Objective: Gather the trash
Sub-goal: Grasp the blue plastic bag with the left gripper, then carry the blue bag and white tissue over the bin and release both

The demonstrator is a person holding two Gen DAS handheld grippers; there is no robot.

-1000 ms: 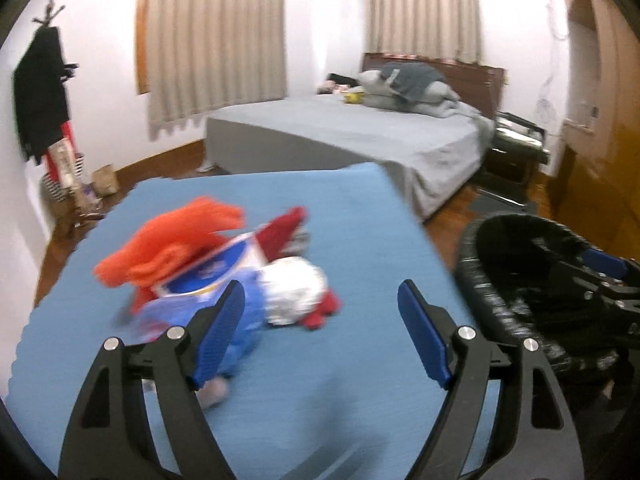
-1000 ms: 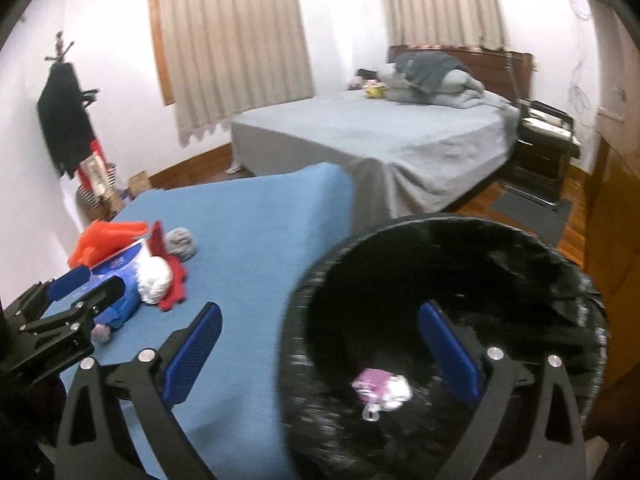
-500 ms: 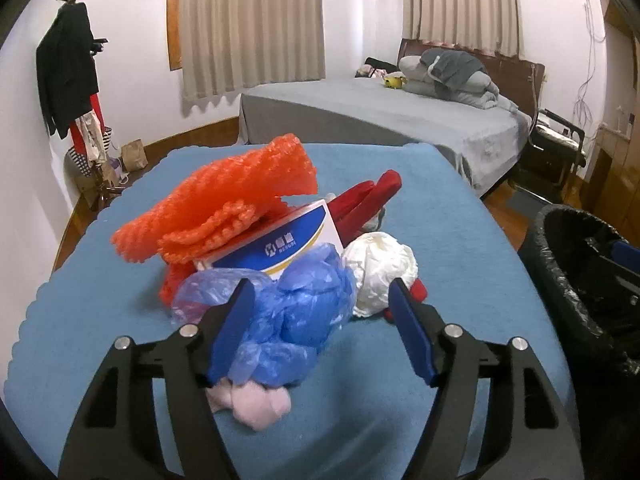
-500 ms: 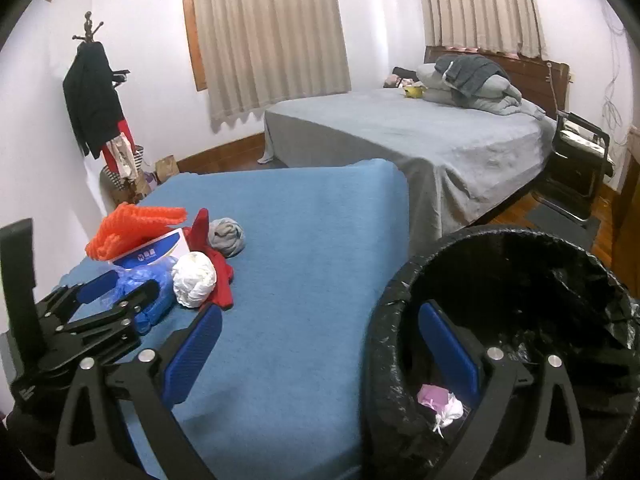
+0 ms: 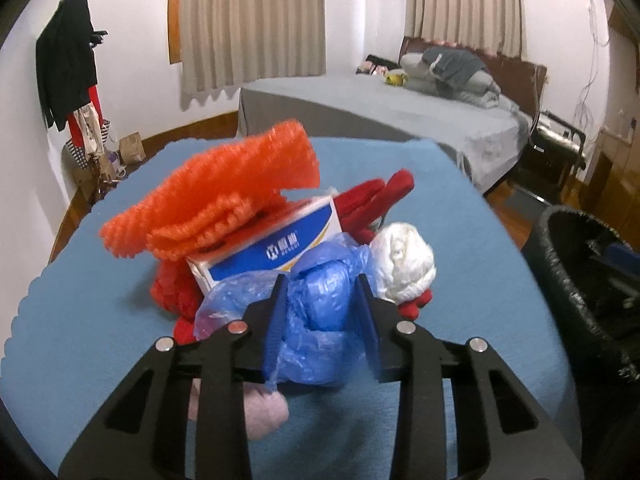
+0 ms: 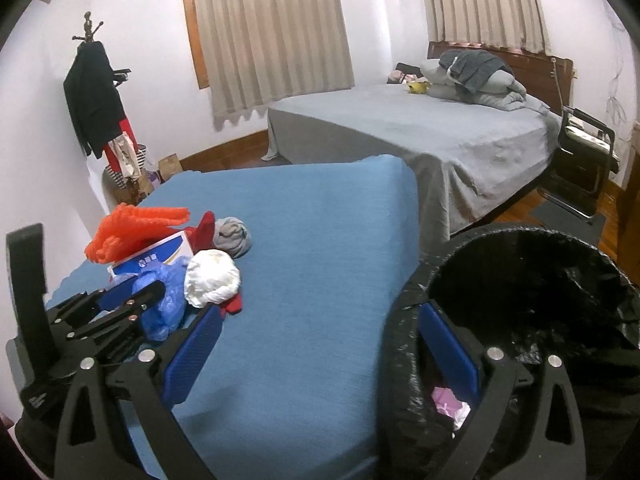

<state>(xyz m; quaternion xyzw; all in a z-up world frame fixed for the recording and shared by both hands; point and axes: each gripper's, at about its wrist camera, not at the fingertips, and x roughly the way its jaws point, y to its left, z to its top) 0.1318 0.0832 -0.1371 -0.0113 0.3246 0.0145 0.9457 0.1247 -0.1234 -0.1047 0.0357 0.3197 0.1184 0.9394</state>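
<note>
A trash pile lies on the blue table (image 5: 460, 420): orange foam netting (image 5: 224, 192), a white and blue box (image 5: 276, 248), a crumpled blue plastic bag (image 5: 324, 308), a white paper ball (image 5: 404, 264), red pieces (image 5: 372, 200) and a pink wad (image 5: 260, 416). My left gripper (image 5: 322, 316) is shut on the blue plastic bag, also seen in the right wrist view (image 6: 164, 300). My right gripper (image 6: 320, 344) is open and empty, straddling the rim of the black lined trash bin (image 6: 528, 320). A pink scrap (image 6: 448, 400) lies in the bin.
A grey cloth ball (image 6: 234, 236) lies behind the pile. The bin also shows at the right of the left wrist view (image 5: 588, 280). A grey bed (image 6: 420, 136) stands beyond the table, a coat rack (image 6: 96, 96) at the left wall, a black chair (image 6: 580, 156) at the right.
My left gripper moved forward into the pile and closed on the blue plastic bag. My right gripper shifted slightly left along the bin rim and stayed open.
</note>
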